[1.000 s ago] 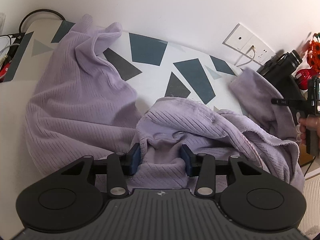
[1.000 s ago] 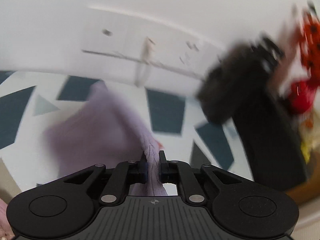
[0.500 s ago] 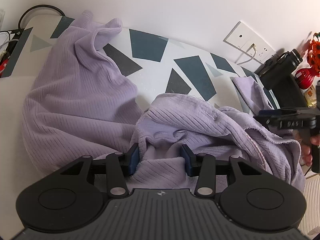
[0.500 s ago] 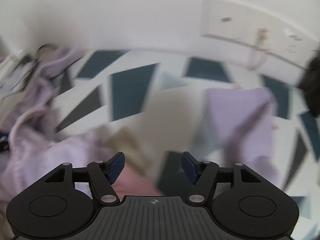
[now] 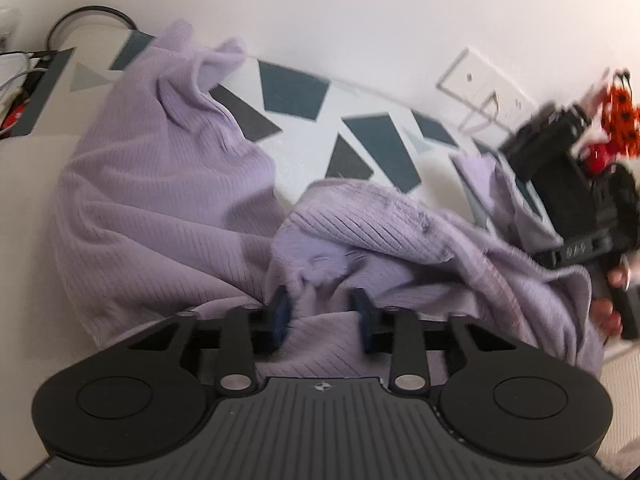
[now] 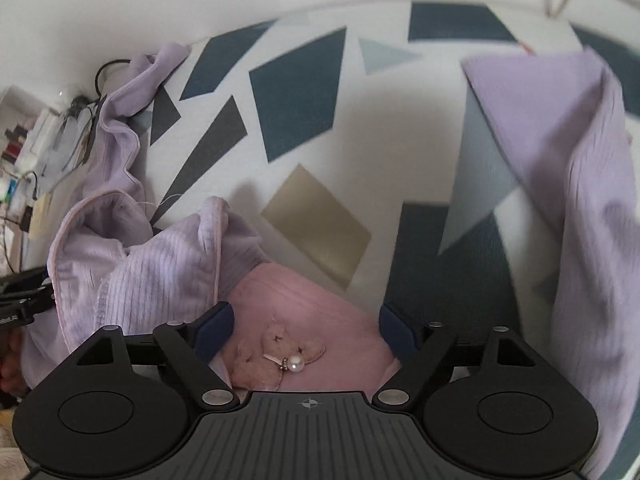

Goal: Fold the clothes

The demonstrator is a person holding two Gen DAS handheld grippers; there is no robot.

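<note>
We saw a lilac ribbed garment (image 5: 160,208) spread over a table covered with a white cloth (image 5: 304,152) that had dark blue and grey shapes on it. One part of the garment reached to the far left corner of the table, where it was bunched up against the wall (image 5: 360,12). Another part lay crumpled near the front edge, and one sleeve (image 6: 560,128) lay towards the right edge of the table.

The left gripper (image 5: 322,312) pointed down at the crumpled part near the front edge. Its jaws were closing, with a fold of the lilac fabric between them. The picture was blurred there, so we could not tell if the pads already pressed on the fabric.

The right gripper (image 6: 306,326) was over the front part of the table, and its jaws were opening wide. They held nothing. Under them lay a pink cloth (image 6: 320,308) with small bear-shaped decorations (image 6: 276,354) and a pearl (image 6: 295,363) on it; the pads did not touch it. In the left wrist view this gripper appeared at the right edge, with a hand (image 5: 610,308) on its handle.

A wall socket (image 5: 480,88) with a cable was on the wall behind the table, and orange flowers (image 5: 620,116) stood beyond the right edge.
</note>
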